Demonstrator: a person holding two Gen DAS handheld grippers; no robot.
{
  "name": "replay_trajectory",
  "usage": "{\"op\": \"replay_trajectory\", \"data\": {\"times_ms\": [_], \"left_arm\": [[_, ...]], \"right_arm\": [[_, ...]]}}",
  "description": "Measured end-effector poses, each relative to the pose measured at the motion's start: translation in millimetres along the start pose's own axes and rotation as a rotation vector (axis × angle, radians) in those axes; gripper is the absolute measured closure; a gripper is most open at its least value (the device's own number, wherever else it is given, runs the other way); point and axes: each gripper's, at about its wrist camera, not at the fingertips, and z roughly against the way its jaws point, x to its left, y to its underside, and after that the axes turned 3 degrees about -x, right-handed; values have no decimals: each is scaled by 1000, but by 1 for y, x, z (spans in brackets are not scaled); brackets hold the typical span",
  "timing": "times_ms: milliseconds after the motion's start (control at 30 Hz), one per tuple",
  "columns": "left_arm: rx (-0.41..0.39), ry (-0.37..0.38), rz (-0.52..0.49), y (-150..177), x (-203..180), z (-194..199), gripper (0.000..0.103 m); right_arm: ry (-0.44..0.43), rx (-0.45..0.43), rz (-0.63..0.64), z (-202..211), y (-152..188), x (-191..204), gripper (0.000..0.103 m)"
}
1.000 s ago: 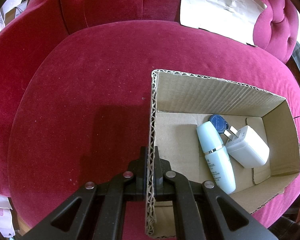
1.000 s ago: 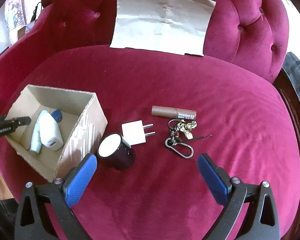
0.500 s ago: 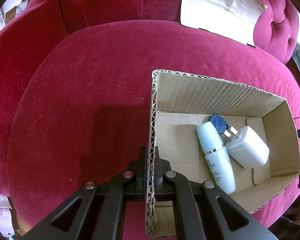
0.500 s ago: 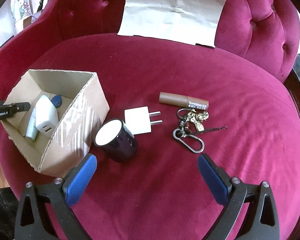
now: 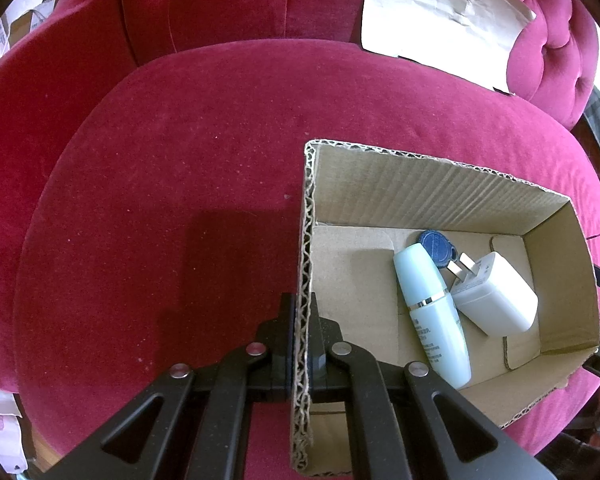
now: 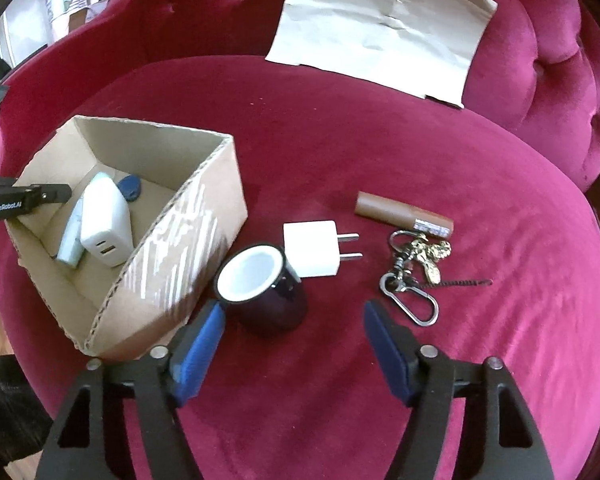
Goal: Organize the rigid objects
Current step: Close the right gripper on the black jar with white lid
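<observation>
Currently, the dark cup [image 6: 262, 286] is lying on its side on the red seat cushion [image 6: 380, 140], low and left of centre in the right wrist view, with its white-lined mouth turned up and to the left of the frame. Its long axis is judged to run from upper left to lower right, so the body is angled across the line between the fingers. The cup is located just above the right gripper [image 6: 294, 318], nearer the left blue pad [image 6: 198, 342] than the right one. The jaws of this gripper have just been closing; they are parted and nothing is pressed between the pads, the cup being just beyond the fingertips.

A white plug [image 6: 312, 248] is touching the cup's upper right side. Further right, a brown tube [image 6: 404, 216] and a key ring [image 6: 414, 276] are laid near each other.

To the left of the cup, a cardboard box [image 6: 172, 264] is placed close by. A pale bottle [image 5: 430, 314], a white charger [image 5: 494, 294] and a blue tag [image 5: 436, 244] are already contained in it. The box's near wall is clamped by the left gripper [image 5: 302, 328], fully closed on the cardboard edge.

The right hand is the nearer to the cup; a short advance is judged necessary before closing.
</observation>
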Motion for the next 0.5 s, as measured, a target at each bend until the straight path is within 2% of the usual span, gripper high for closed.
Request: {"op": "replay_trajectory", "data": {"times_ms": [67, 133, 167, 500], "left_arm": [[-1, -1, -1, 0, 0, 0, 99], [-2, -4, -4, 0, -1, 0, 99], [-2, -4, -5, 0, -1, 0, 99], [-2, -4, -5, -1, -3, -1, 100]], "right_arm": [[-10, 0, 3, 0, -1, 1, 35], [-26, -2, 7, -2, -3, 2, 50], [-29, -2, 11, -2, -4, 3, 62], [-52, -7, 3, 3, -6, 4, 62]]}}
